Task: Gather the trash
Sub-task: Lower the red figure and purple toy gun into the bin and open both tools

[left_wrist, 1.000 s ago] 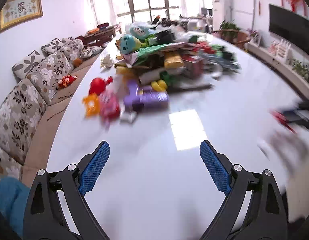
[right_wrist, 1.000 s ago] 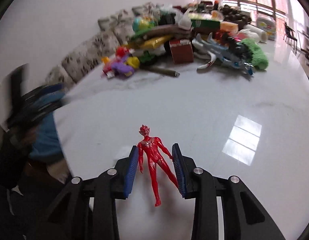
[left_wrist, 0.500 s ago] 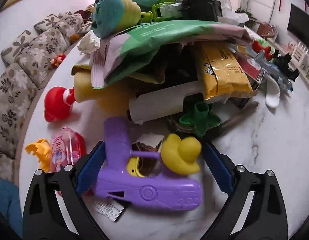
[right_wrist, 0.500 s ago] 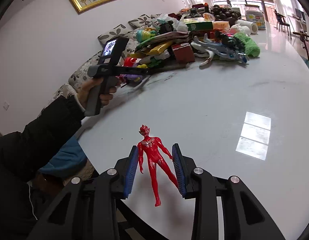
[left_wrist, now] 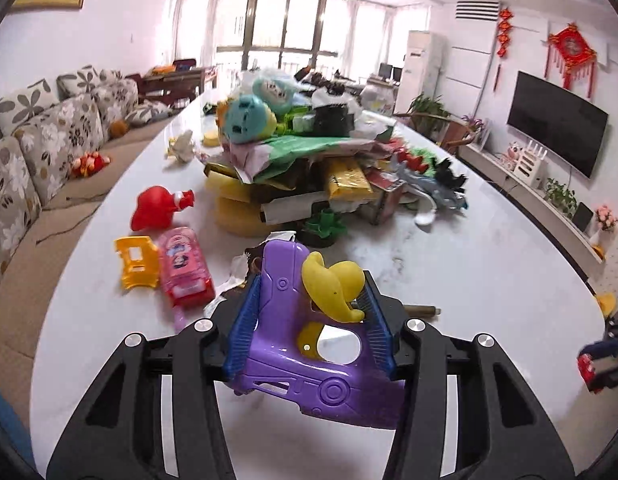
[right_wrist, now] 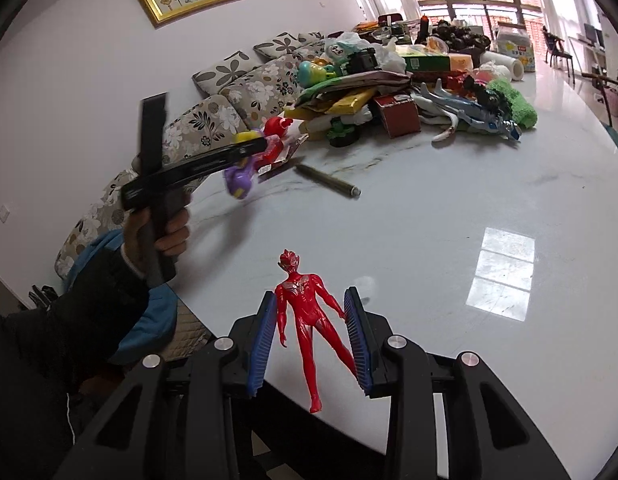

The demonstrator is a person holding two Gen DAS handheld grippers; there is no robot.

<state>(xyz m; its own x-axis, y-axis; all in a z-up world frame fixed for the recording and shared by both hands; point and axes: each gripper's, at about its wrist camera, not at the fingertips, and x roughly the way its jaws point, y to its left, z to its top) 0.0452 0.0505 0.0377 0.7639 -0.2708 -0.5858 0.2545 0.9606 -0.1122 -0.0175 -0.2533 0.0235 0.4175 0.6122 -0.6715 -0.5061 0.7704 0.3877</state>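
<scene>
My left gripper [left_wrist: 309, 316] is shut on a purple toy gun [left_wrist: 309, 356] with a yellow duck piece [left_wrist: 335, 284] on it, and holds it above the white table [left_wrist: 489, 280]. The toy gun also shows in the right wrist view [right_wrist: 239, 180], lifted in the left gripper [right_wrist: 249, 150]. My right gripper [right_wrist: 311, 332] is shut on a red hero figure [right_wrist: 305, 312], held above the table's near edge. A big pile of toys and wrappers [left_wrist: 309, 160] lies mid-table.
A pink bottle [left_wrist: 185, 268], a yellow toy chair [left_wrist: 139, 262] and a red toy [left_wrist: 159, 206] lie left of the pile. A dark tube [right_wrist: 329, 180] lies on the table. A floral sofa [left_wrist: 33, 152] runs along the left. A TV [left_wrist: 557, 128] hangs right.
My left gripper reached the pile, closed on the purple toy gun and lifted it back off the table. The right gripper has kept hold of the red figure.
</scene>
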